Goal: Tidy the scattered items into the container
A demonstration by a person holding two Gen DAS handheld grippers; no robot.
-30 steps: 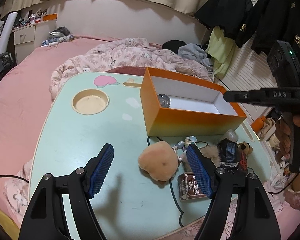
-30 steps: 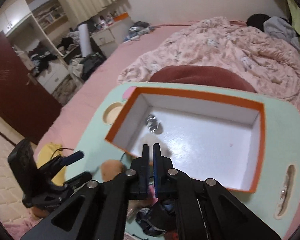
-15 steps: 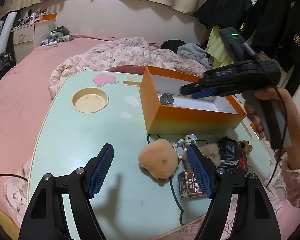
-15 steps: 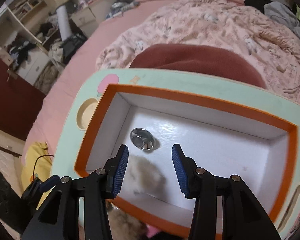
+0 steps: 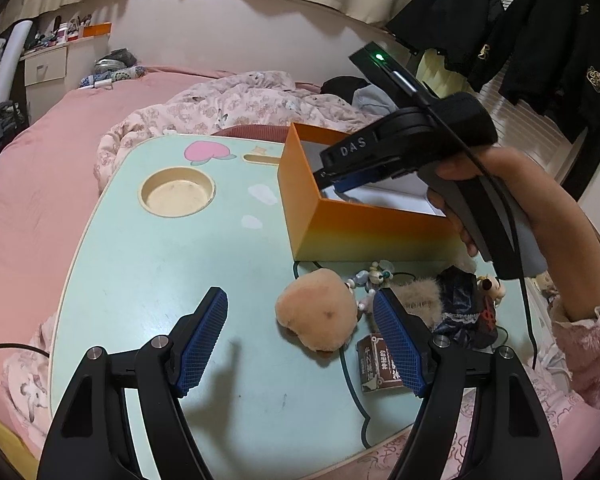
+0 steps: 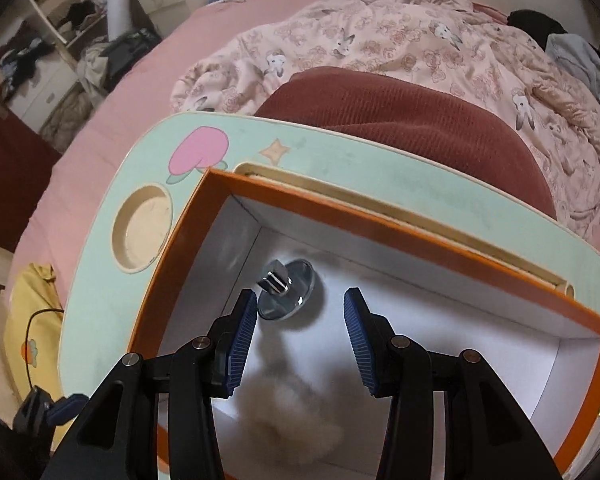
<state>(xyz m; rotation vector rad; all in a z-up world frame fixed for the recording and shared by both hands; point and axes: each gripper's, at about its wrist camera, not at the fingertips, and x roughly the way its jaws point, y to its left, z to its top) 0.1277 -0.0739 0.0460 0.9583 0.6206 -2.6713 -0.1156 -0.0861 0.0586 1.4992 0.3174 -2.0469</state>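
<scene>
Orange box (image 6: 380,220) under open right claw (image 6: 300,336)

Glossy metal knob (image 6: 286,288) in matt cardboard box (image 6: 380,216); fuzzy plush toy (image 5: 318,314) on smooth table (image 5: 160,272)

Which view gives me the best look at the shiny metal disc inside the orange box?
The right wrist view: the shiny metal disc lies in plain sight on the white floor of the orange box. In the left wrist view the box wall and the right tongs hide it.
</scene>
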